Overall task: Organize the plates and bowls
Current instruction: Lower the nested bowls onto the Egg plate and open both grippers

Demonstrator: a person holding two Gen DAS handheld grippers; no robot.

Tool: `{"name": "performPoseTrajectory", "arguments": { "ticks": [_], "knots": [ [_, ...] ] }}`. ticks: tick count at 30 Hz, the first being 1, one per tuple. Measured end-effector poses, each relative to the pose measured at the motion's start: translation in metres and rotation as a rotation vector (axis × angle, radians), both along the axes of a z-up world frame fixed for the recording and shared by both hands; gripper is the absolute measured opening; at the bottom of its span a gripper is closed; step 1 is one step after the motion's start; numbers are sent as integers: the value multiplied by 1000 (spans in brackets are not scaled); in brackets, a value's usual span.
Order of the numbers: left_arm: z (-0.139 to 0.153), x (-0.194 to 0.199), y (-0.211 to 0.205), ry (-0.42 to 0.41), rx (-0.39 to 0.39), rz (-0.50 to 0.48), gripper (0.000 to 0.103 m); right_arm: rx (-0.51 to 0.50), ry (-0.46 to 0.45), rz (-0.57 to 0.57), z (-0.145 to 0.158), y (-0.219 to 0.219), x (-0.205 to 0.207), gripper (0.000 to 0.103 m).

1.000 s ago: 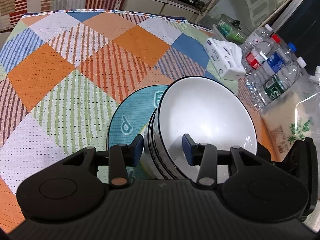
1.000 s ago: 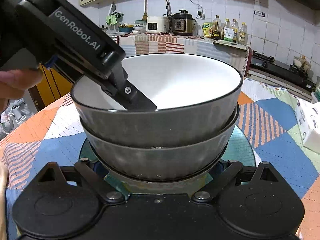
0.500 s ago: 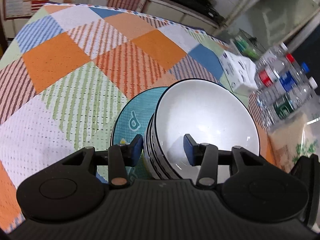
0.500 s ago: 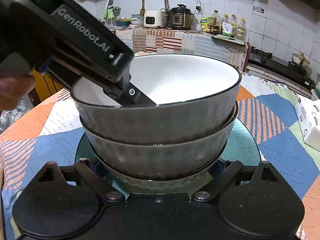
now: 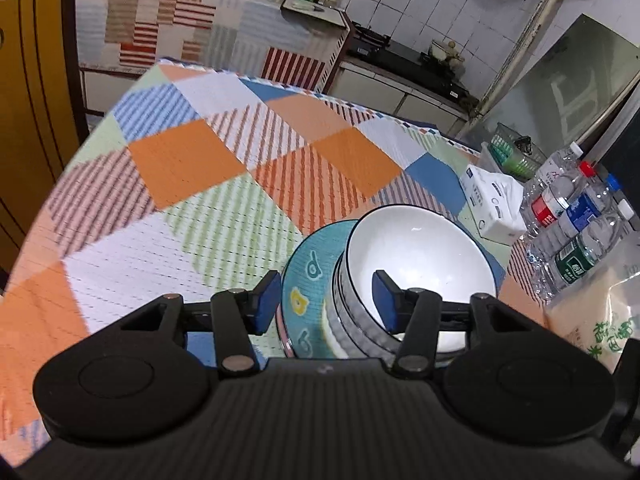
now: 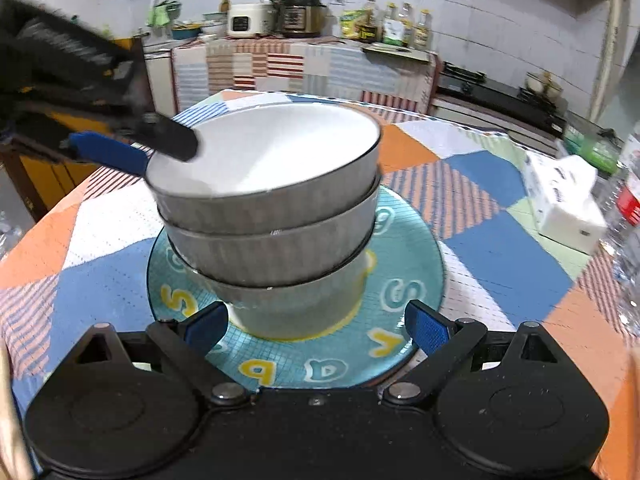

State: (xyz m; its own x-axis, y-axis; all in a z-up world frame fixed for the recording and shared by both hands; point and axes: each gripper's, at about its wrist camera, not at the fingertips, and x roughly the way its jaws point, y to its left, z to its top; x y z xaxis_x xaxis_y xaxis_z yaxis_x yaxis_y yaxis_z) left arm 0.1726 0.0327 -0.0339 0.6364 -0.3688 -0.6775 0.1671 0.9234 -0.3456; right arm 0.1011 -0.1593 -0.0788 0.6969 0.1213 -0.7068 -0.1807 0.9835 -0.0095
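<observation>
Both hand-held grippers (image 5: pixel 326 300) (image 6: pixel 316 328) open beside seemingly upright bowls (image 6: pixel 266 184).

White-tiled walls (image 6: pixel 500 12) back a counter (image 6: pixel 304 60) draped in striped patchwork cloth, with a yellow cabinet (image 5: pixel 36 92) at the left.

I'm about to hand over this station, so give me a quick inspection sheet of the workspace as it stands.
Surface: tablecloth, patchwork check.
Job's things: three stacked bowls on the teal letter plate.
Clutter: tissue box, water bottles, printed bag.
Tongs: left tongs open, straddling the top bowl's rim; right tongs open, either side of the bottom bowl.
Cables: nothing seen.
Surroundings: kitchen counter, rice cooker, stove.
</observation>
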Motion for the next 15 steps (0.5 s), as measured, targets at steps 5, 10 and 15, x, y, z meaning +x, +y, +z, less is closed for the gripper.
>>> {"name": "performPoseTrajectory", "arguments": {
  "ticks": [5, 10, 15],
  "knots": [
    [23, -16, 11, -19, 50, 0, 52, -1, 24, -134, 19, -7, -12, 97],
    [41, -32, 15, -22, 160, 3, 53, -31, 16, -195, 47, -10, -23, 97],
    [56, -51, 15, 9, 261, 28, 61, 0, 6, -226, 76, -13, -33, 97]
  ]
}}
